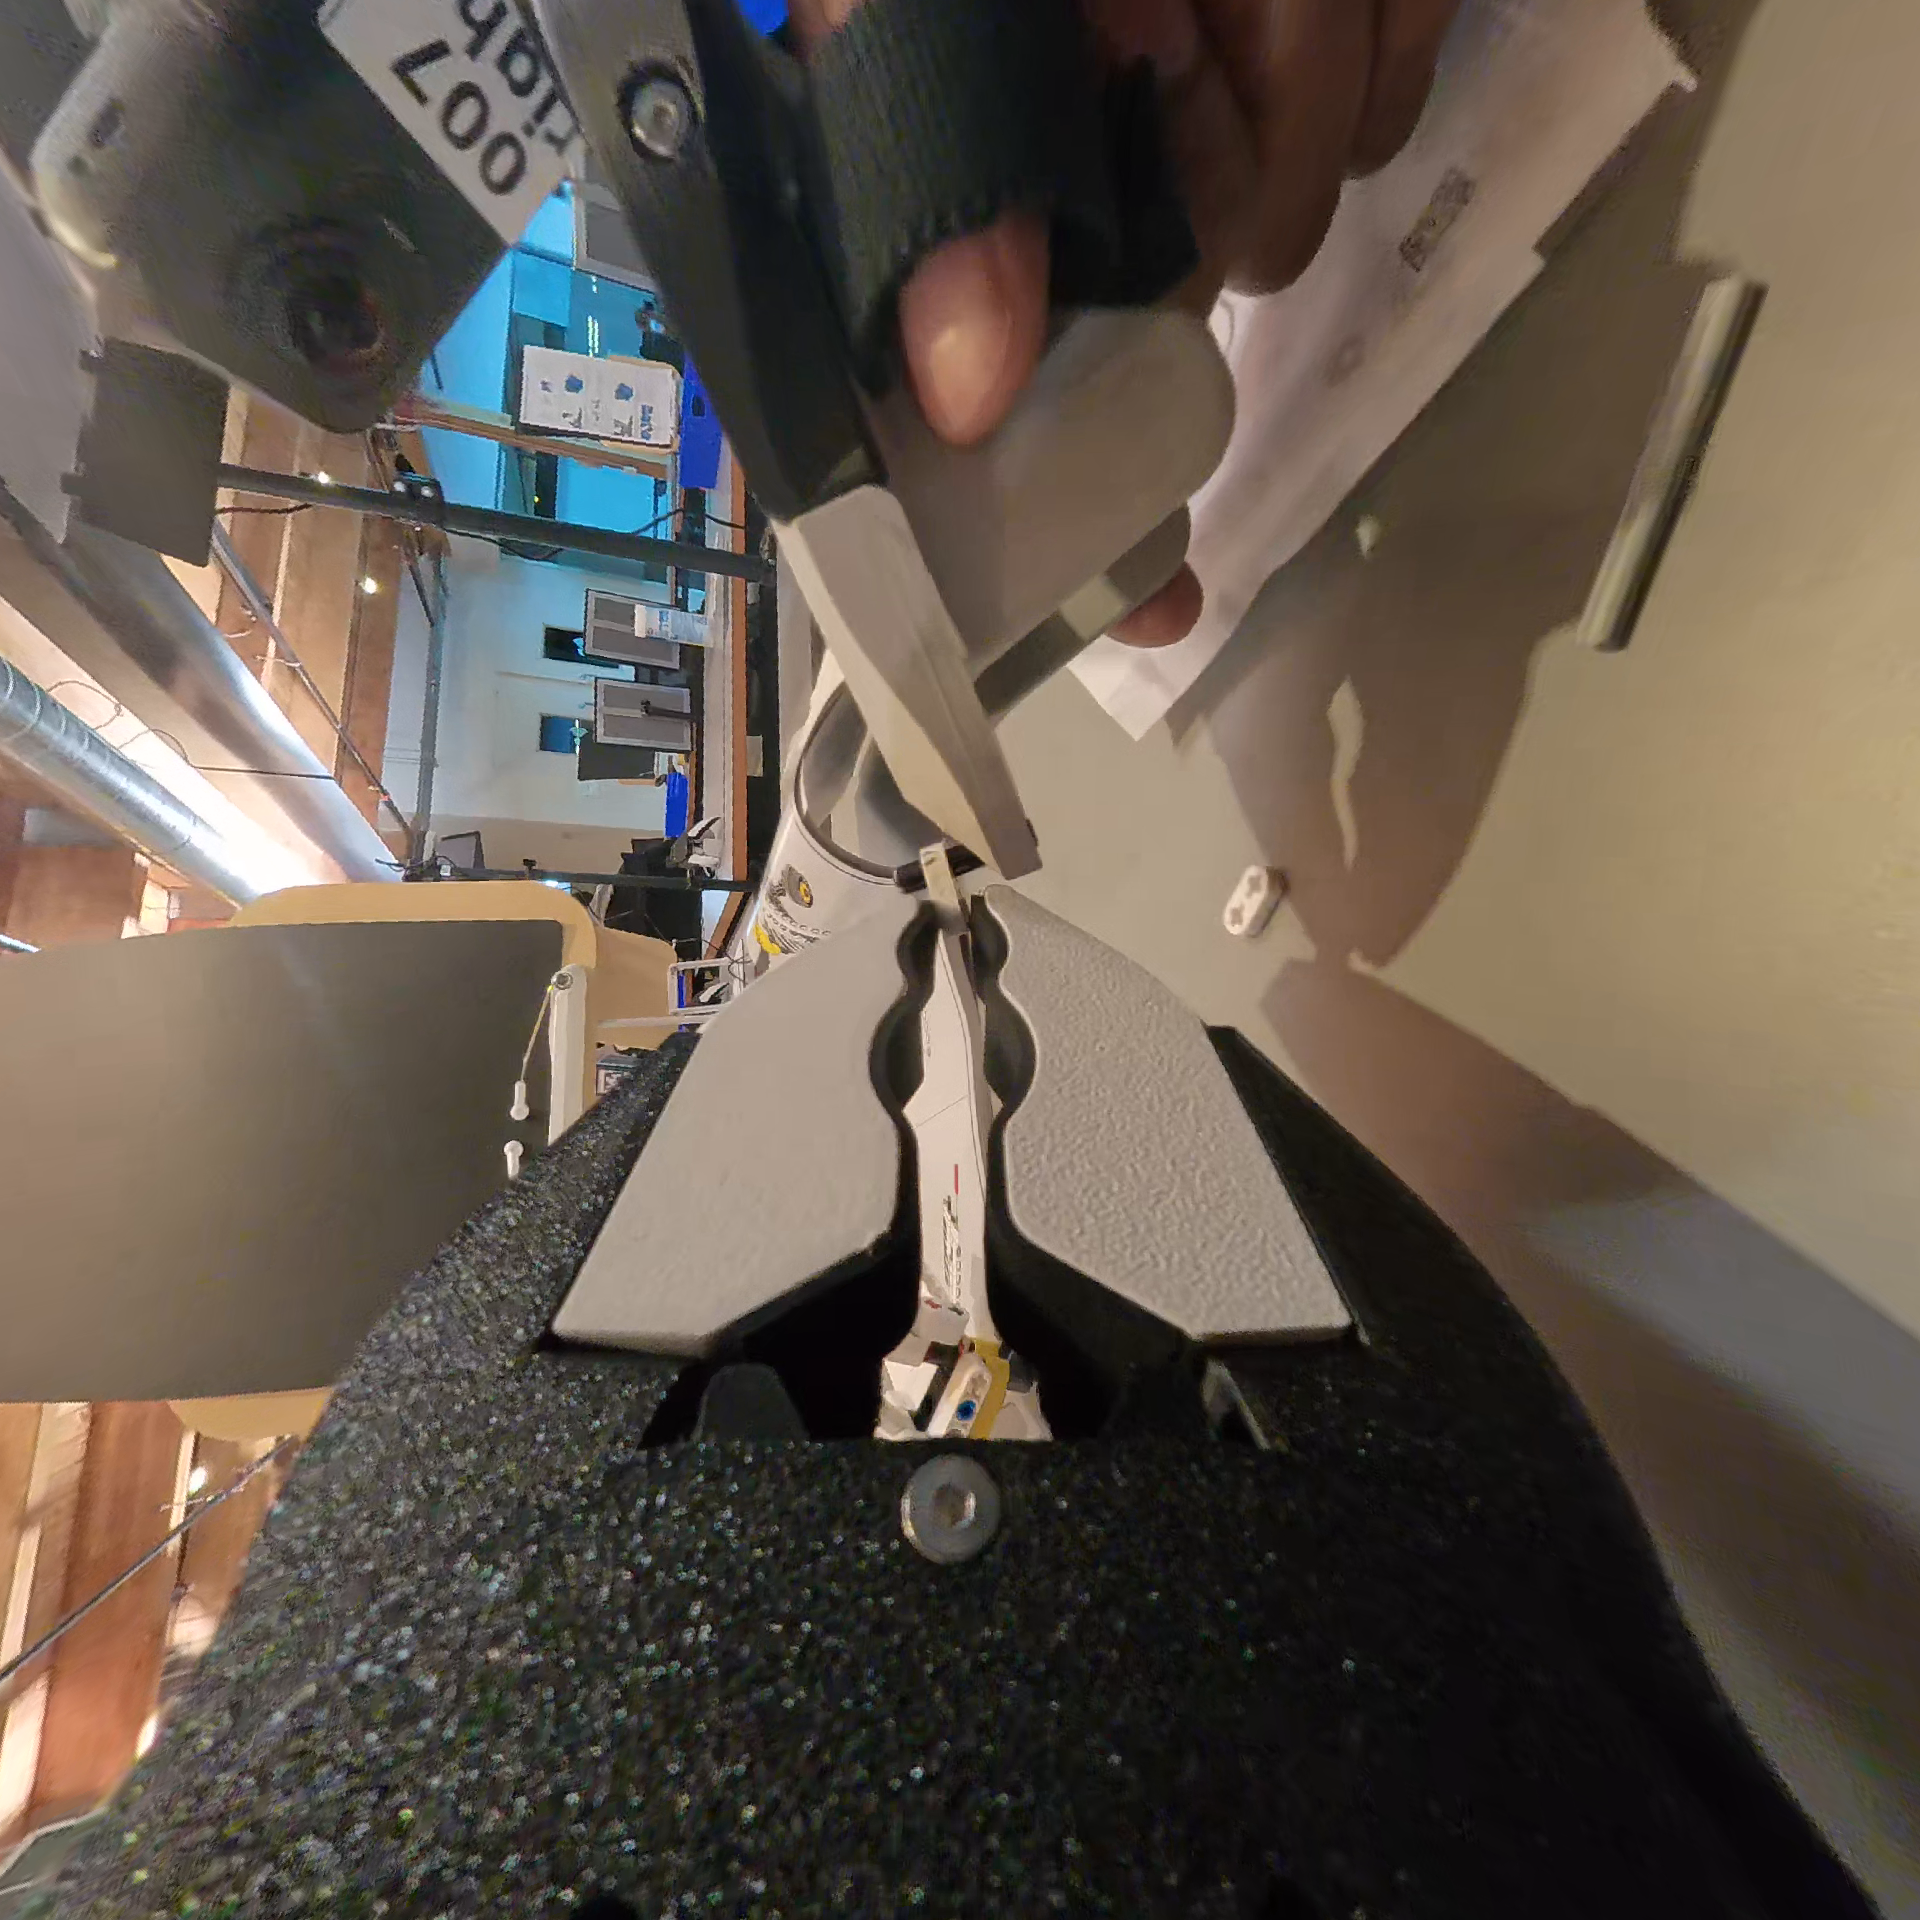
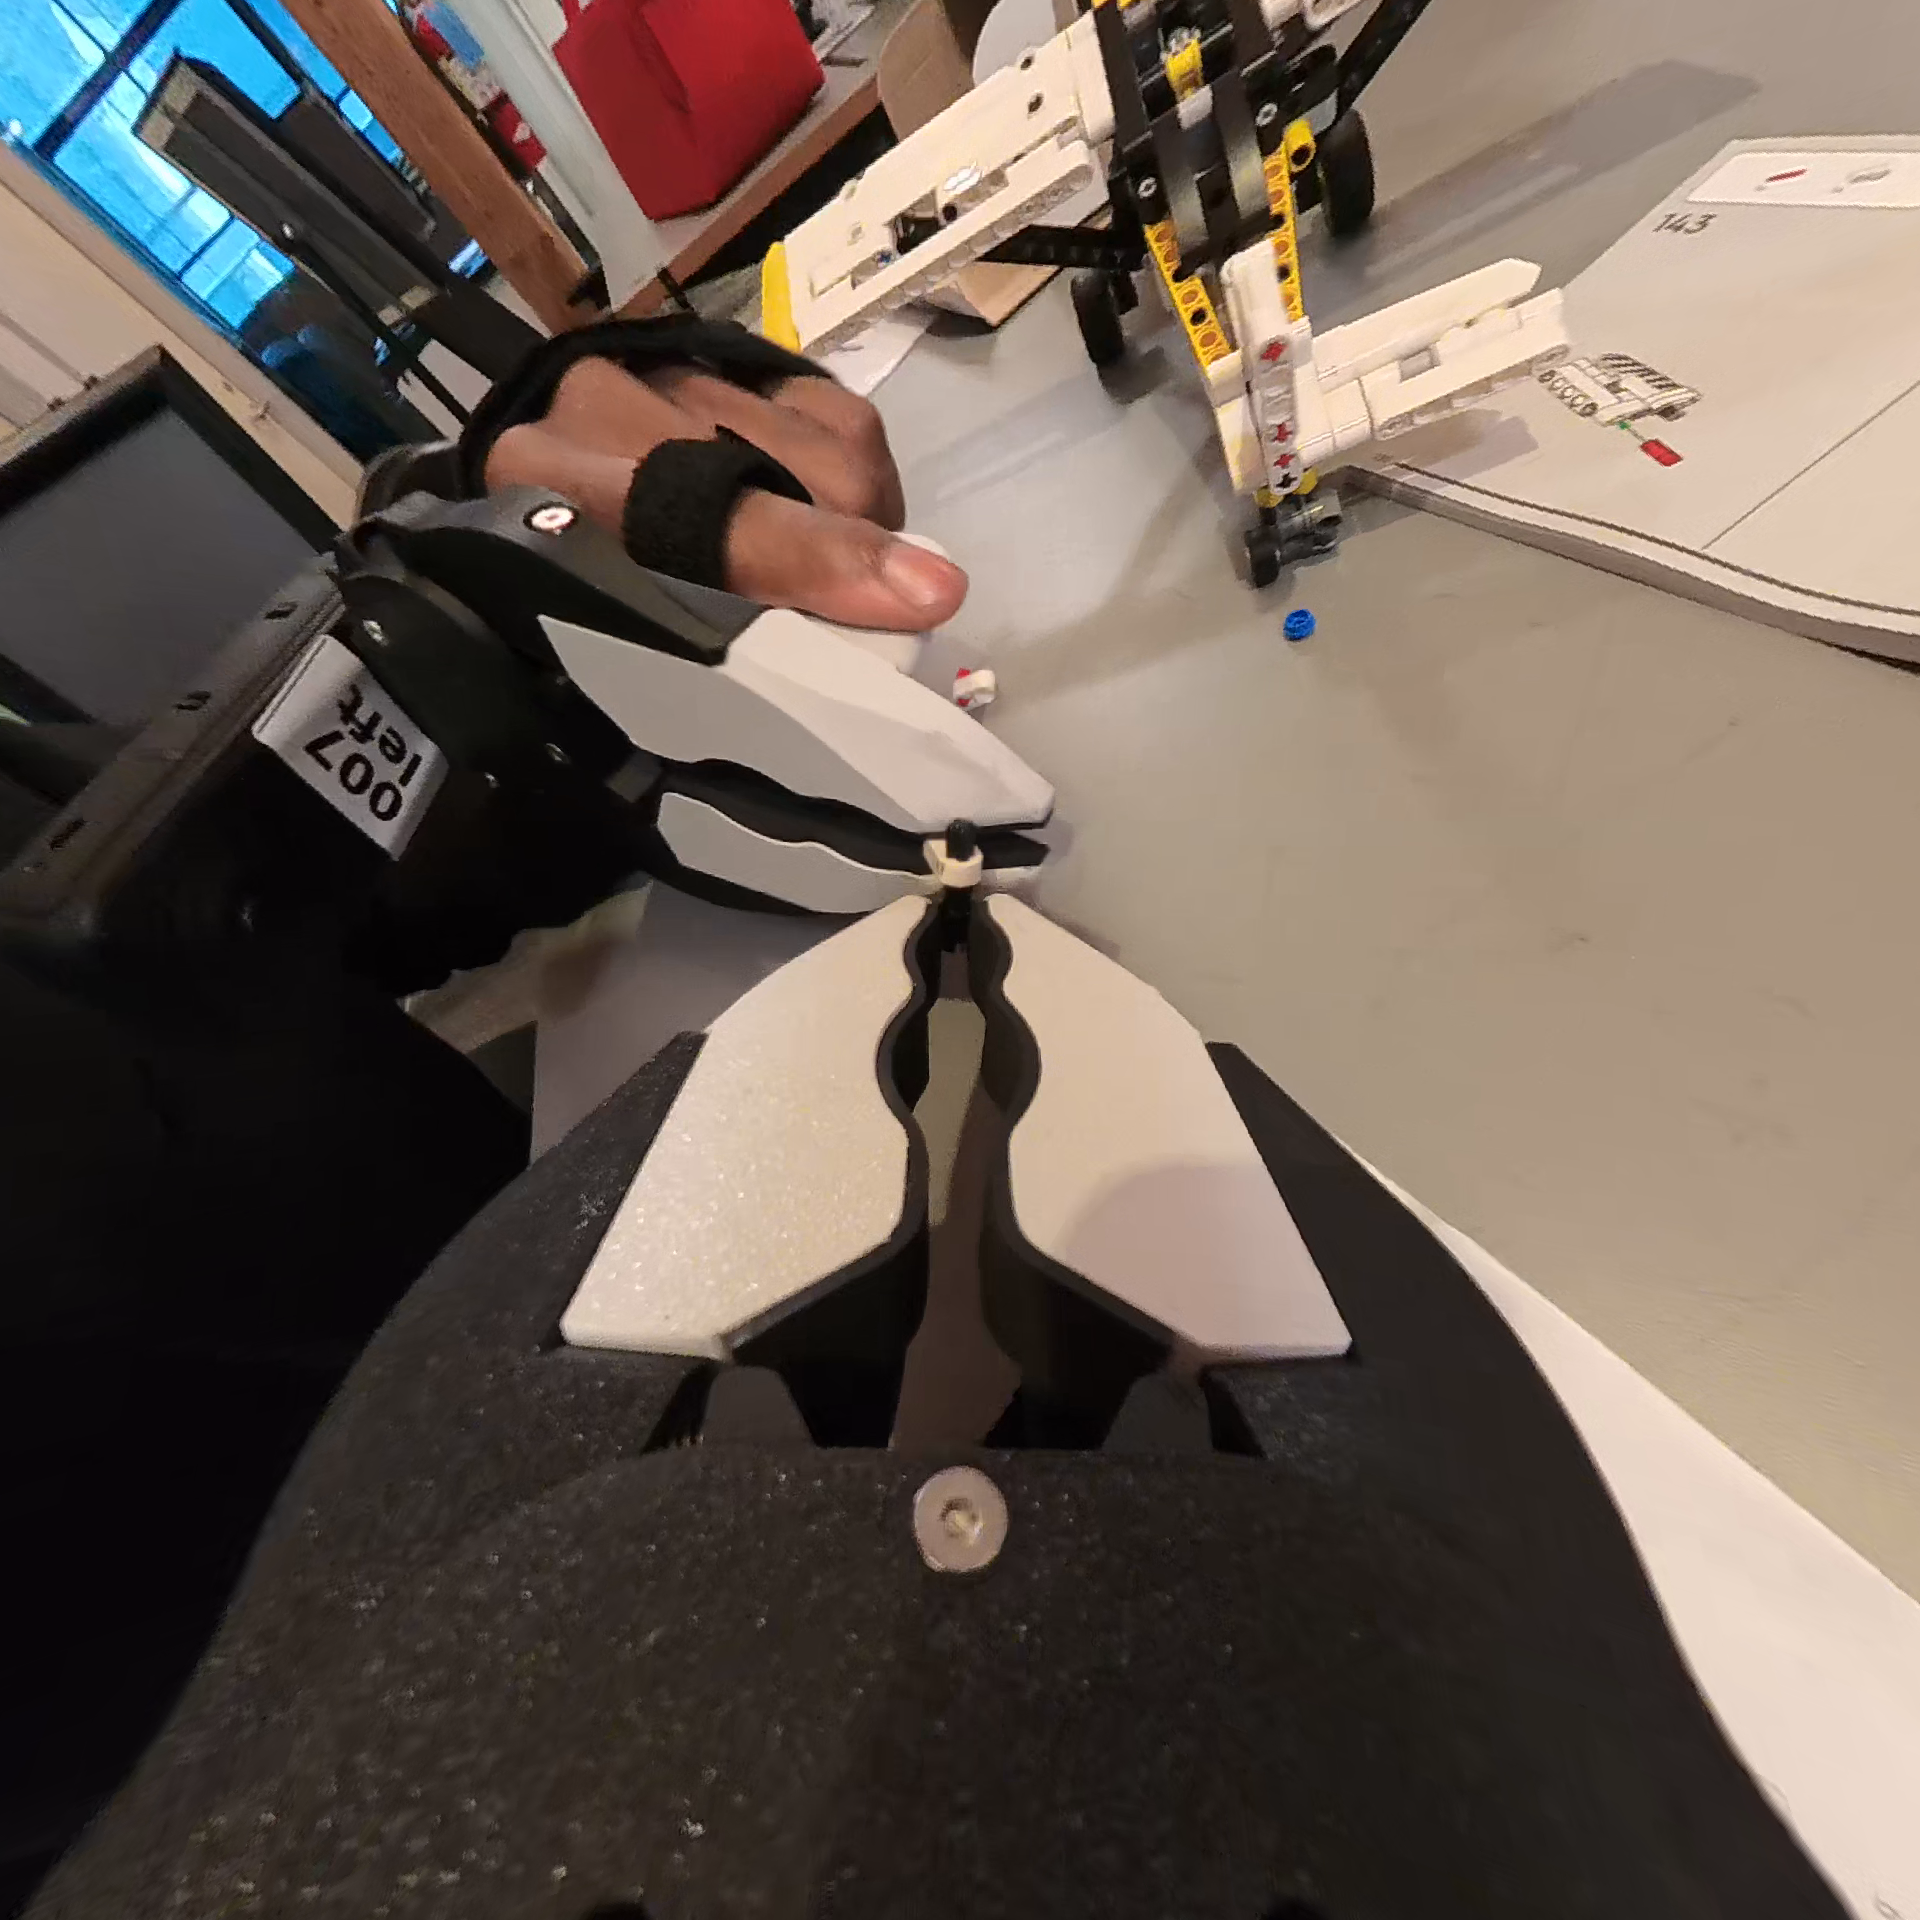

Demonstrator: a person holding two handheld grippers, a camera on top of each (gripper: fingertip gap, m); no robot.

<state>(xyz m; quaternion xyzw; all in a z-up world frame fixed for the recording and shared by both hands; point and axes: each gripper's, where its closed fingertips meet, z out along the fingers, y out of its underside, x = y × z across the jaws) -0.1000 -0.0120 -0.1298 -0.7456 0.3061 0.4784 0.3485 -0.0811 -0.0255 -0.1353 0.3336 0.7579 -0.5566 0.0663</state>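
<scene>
My left gripper (image 1: 951,912) is shut on a small white connector piece (image 1: 940,881), pinched at its fingertips. In the right wrist view the left gripper (image 2: 1039,831) comes in from the left, held by a gloved hand (image 2: 727,468), with the same white piece (image 2: 954,862) between its pads. My right gripper (image 2: 954,920) is shut on a thin black pin (image 2: 956,904) that passes up through the white piece. In the left wrist view the right gripper (image 1: 1023,852) reaches down from above to meet the piece, and the pin's black end (image 1: 907,877) shows beside it.
A white, yellow and black brick-built plane model (image 2: 1195,260) stands on the grey table (image 2: 1455,935), with an open instruction booklet (image 2: 1766,416) on its right. Loose bits lie around: a blue round piece (image 2: 1299,624), a white-and-red piece (image 2: 974,686), a white piece (image 1: 1252,902). Less than 4 cm separates the two grippers' tips.
</scene>
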